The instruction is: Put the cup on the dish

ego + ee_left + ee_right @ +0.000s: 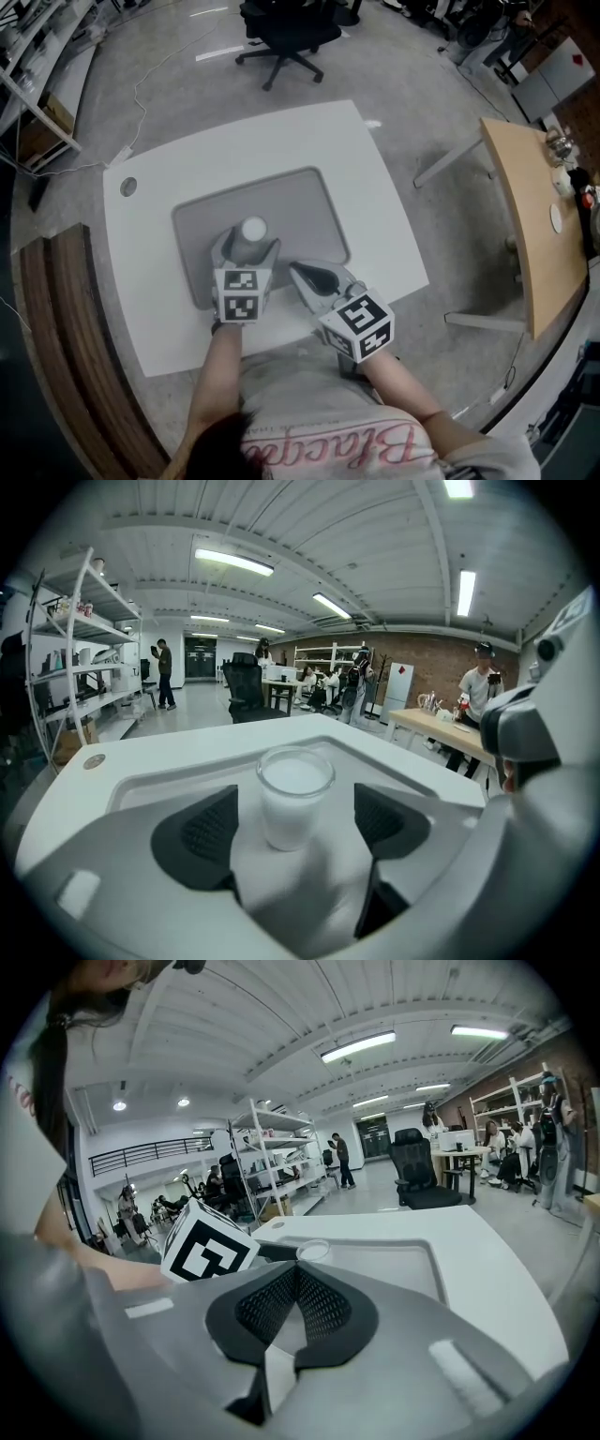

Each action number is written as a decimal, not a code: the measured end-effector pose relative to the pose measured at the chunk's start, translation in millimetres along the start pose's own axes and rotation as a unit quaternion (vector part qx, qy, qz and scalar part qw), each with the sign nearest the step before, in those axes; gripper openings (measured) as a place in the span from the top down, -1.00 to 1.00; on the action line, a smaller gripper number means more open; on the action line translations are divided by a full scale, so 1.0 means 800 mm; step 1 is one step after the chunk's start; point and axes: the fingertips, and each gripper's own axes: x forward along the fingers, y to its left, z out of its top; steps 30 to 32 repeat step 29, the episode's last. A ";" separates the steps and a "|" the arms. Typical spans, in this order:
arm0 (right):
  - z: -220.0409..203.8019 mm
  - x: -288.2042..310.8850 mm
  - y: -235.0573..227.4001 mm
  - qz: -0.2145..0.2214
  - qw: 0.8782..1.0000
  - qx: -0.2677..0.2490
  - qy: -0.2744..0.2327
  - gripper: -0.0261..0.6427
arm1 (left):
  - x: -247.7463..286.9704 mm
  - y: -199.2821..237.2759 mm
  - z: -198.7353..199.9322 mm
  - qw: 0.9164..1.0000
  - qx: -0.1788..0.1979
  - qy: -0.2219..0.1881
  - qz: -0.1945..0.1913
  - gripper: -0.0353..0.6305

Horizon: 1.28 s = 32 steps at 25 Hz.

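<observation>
Cup [293, 794]: small straight-sided tumbler, milky white all over, with a clearer ring at the rim. Cannot tell whether the white is the wall itself or something inside. No handle seen.

Orientation: upright, long axis vertical, mouth up. From the head view only the round white top shows [253, 228], so the axis runs nearly towards that camera. No lean seen in the left gripper view.

Position: the cup stands on the flat floor of the dish [305, 202], a shallow grey rectangular one with rounded corners and a raised rim. It sits left of the dish's middle, towards the person's side. The dish lies on a white table [281, 131].

Left gripper [247, 247]: jaws spread wide, one dark pad on each side of the cup. In the left gripper view [298, 825] there is a clear gap between each pad and the cup wall, so there is no contact and no grip.

Right gripper [298, 272]: just beside the left one, at the near right edge of the dish. In the right gripper view [295, 1302] its two dark pads meet, with nothing between them. The cup's rim [312, 1251] shows beyond the jaws, apart from them.
</observation>
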 end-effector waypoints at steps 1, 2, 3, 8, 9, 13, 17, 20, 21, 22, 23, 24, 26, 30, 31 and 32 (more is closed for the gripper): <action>0.000 -0.003 0.001 0.000 1.000 -0.001 -0.003 0.92 | -0.007 0.000 0.002 1.000 0.000 -0.003 0.004 -0.27; 0.001 -0.006 0.003 0.000 1.000 -0.005 -0.006 0.92 | -0.015 0.000 0.004 1.000 0.001 -0.007 0.009 -0.27; 0.001 -0.008 0.005 0.000 1.000 -0.010 -0.008 0.92 | -0.023 -0.001 0.006 1.000 0.003 -0.011 0.012 -0.26; 0.002 -0.021 0.019 -0.007 0.999 -0.036 -0.022 0.92 | -0.071 0.001 0.018 0.997 0.015 -0.052 0.057 0.50; 0.003 -0.023 0.023 -0.006 0.999 -0.037 -0.027 0.92 | -0.083 0.002 0.020 0.996 0.011 -0.064 0.067 0.81; -0.001 -0.034 0.038 0.004 0.998 -0.042 -0.036 0.92 | -0.116 -0.014 0.021 0.994 0.012 -0.090 0.064 0.90; -0.010 -0.047 0.052 0.009 0.998 -0.046 -0.042 0.92 | -0.145 -0.031 0.022 0.992 0.016 -0.110 0.060 0.90; -0.013 -0.057 0.069 0.016 0.997 -0.050 -0.048 0.92 | -0.168 -0.042 0.023 0.991 0.020 -0.122 0.058 0.90; -0.015 -0.060 0.073 0.016 0.997 -0.052 -0.051 0.92 | -0.174 -0.047 0.023 0.990 0.021 -0.126 0.057 0.90; -0.017 -0.065 0.077 0.018 0.997 -0.052 -0.055 0.92 | -0.180 -0.053 0.022 0.990 0.023 -0.129 0.055 0.90; -0.018 -0.069 0.083 0.022 0.997 -0.051 -0.060 0.92 | -0.185 -0.059 0.020 0.990 0.025 -0.130 0.051 0.90; -0.018 -0.075 0.089 0.030 0.996 -0.046 -0.069 0.92 | -0.189 -0.066 0.015 0.990 0.027 -0.129 0.047 0.90; -0.016 -0.086 0.102 0.049 0.994 -0.028 -0.093 0.92 | -0.196 -0.076 0.005 0.991 0.031 -0.123 0.041 0.90; -0.011 -0.103 0.117 0.063 0.990 -0.013 -0.122 0.92 | -0.208 -0.088 -0.008 0.992 0.034 -0.116 0.037 0.90; -0.011 -0.103 0.117 0.063 0.990 -0.013 -0.122 0.92 | -0.208 -0.088 -0.008 0.992 0.034 -0.116 0.037 0.90; -0.011 -0.103 0.117 0.063 0.990 -0.013 -0.122 0.92 | -0.208 -0.088 -0.008 0.992 0.034 -0.116 0.037 0.90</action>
